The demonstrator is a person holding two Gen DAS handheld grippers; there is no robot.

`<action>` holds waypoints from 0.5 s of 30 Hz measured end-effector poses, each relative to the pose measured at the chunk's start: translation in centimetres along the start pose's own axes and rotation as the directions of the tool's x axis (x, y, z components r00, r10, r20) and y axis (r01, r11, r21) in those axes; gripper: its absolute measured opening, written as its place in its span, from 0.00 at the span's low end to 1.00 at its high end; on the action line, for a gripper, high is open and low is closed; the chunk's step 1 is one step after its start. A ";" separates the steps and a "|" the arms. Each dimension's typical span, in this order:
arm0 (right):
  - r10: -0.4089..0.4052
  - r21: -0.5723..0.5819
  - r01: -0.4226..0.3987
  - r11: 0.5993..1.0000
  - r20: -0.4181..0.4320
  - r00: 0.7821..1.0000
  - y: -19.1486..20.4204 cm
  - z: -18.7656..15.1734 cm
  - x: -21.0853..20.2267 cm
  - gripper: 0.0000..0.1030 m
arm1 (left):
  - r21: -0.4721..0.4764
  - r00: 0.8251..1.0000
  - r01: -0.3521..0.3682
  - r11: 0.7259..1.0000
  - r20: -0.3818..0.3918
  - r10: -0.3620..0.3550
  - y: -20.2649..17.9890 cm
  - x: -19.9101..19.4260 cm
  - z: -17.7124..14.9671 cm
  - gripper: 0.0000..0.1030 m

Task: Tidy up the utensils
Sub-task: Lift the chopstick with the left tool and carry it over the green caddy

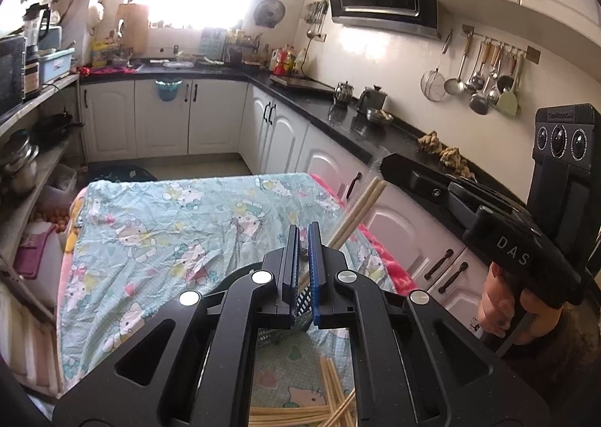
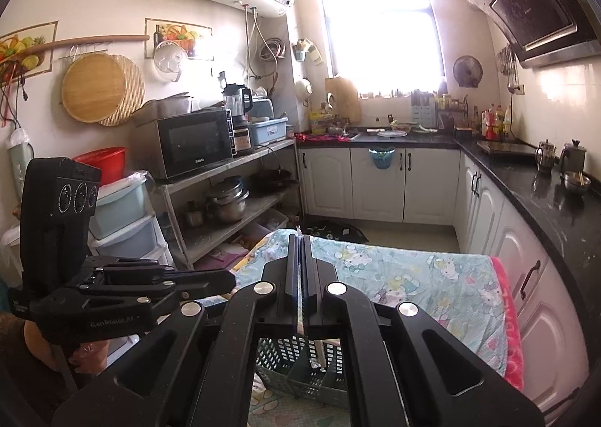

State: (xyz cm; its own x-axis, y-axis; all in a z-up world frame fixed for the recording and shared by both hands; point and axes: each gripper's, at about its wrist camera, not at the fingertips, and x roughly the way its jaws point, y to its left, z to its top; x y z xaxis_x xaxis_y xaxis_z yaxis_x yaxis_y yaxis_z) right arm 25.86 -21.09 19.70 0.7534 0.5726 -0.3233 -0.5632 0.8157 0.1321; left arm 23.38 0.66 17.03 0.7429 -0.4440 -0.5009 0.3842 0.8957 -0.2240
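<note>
We held both claws clamped: the left claw (image 1: 303,239) on something small and dark, the right claw (image 2: 300,254) on thin chopsticks (image 1: 357,213). Lowering them upright into the basket (image 2: 300,363) below seemed wisest.

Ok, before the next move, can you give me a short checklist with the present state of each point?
1. Left gripper shut on the pale wooden chopsticks: ok.
2. Right gripper shut on the thin metal utensil: ok.
3. Dark green slotted plastic basket lies below the right gripper: ok.
4. Which kind of utensil the metal one is: cannot tell.
5. All chopsticks collected: not ok, loose chopsticks lie on the cartoon-print cloth.
</note>
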 end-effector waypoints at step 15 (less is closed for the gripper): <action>-0.007 0.045 0.012 0.999 -0.111 0.994 -0.8 -4.1 5.2 0.02 | -0.062 0.997 0.001 0.998 -0.073 -0.005 2.4 4.4 -2.9 0.02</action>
State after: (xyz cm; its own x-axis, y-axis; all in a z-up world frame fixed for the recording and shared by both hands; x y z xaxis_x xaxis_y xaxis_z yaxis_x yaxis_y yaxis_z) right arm 28.82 -19.12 14.10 0.7151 0.5543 -0.4259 -0.5383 0.8253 0.1702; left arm 26.01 0.90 11.83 0.6986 -0.4457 -0.5597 0.3499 0.8952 -0.2762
